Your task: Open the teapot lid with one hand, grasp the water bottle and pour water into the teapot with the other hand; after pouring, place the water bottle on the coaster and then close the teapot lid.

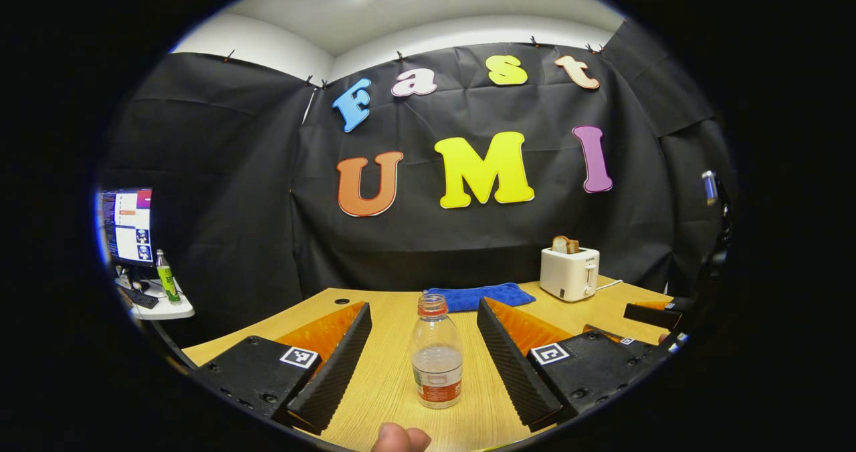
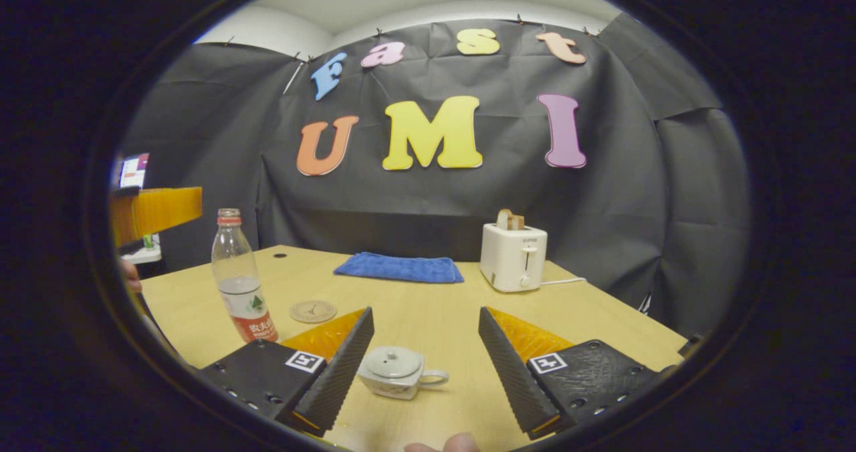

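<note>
A clear water bottle (image 1: 436,355) with a red neck ring and a red label stands upright on the wooden table, about a third full. My left gripper (image 1: 423,315) is open, one finger on each side of the bottle and apart from it. In the right gripper view the bottle (image 2: 242,285) stands at the left, with a round coaster (image 2: 312,311) just right of it. A small pale teapot (image 2: 394,372) with its lid (image 2: 393,362) on sits low between the fingers of my open right gripper (image 2: 425,313), nearer the left finger. The left gripper's finger (image 2: 155,211) shows at the far left.
A white toaster (image 2: 513,257) holding bread stands at the back right of the table (image 2: 428,305), its cord trailing right. A folded blue cloth (image 2: 399,267) lies at the back middle. A side shelf with a monitor (image 1: 127,224) and a green bottle (image 1: 166,278) stands off to the left.
</note>
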{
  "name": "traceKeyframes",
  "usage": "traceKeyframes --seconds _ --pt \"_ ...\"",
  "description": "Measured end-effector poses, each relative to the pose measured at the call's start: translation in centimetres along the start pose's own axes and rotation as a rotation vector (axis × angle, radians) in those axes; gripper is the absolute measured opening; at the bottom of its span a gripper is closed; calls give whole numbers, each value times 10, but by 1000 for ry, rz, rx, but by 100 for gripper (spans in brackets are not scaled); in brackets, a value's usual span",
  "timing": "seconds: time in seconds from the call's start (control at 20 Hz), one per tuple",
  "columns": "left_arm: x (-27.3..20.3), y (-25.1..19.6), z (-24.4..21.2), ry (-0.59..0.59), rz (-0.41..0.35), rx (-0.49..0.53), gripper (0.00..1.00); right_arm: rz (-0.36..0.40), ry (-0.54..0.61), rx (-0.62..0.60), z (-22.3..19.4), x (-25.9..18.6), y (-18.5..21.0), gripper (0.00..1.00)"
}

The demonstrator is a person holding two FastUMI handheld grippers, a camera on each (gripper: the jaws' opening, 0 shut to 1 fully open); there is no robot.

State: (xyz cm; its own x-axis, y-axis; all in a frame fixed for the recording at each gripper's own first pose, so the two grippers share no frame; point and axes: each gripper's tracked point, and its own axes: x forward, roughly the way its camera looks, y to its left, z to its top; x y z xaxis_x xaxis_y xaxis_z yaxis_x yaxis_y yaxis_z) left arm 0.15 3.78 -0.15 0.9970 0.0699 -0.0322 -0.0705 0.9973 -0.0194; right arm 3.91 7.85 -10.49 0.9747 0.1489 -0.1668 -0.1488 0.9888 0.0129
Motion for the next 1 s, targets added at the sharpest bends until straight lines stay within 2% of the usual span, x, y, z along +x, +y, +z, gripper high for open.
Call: traceKeyframes --seconds 0.05,0.1,0.4,0.5,0.65,0.7,0.8,0.9,1.0 --pt "0 1 -1 0 1 0 99 -1 8 -3 -5 5 0 98" --pt "1 1 1 1 0 -1 99 -1 17 -8 -10 9 2 95" --pt "0 13 5 -5 10 -6 99 10 68 -33 -30 26 12 98" --pt "1 16 5 -5 14 -9 99 9 79 -45 -33 30 14 93" --pt "1 19 5 1 16 -14 99 19 104 -51 -42 35 18 82" --pt "1 19 4 2 16 -13 99 27 105 -50 -43 36 20 72" --pt "1 21 5 0 16 -9 99 27 98 -69 -39 37 22 63" --pt "1 21 4 3 14 -7 99 39 103 -84 -40 39 25 40" --pt "2 22 5 4 14 -8 99 52 108 -92 -41 39 30 25"
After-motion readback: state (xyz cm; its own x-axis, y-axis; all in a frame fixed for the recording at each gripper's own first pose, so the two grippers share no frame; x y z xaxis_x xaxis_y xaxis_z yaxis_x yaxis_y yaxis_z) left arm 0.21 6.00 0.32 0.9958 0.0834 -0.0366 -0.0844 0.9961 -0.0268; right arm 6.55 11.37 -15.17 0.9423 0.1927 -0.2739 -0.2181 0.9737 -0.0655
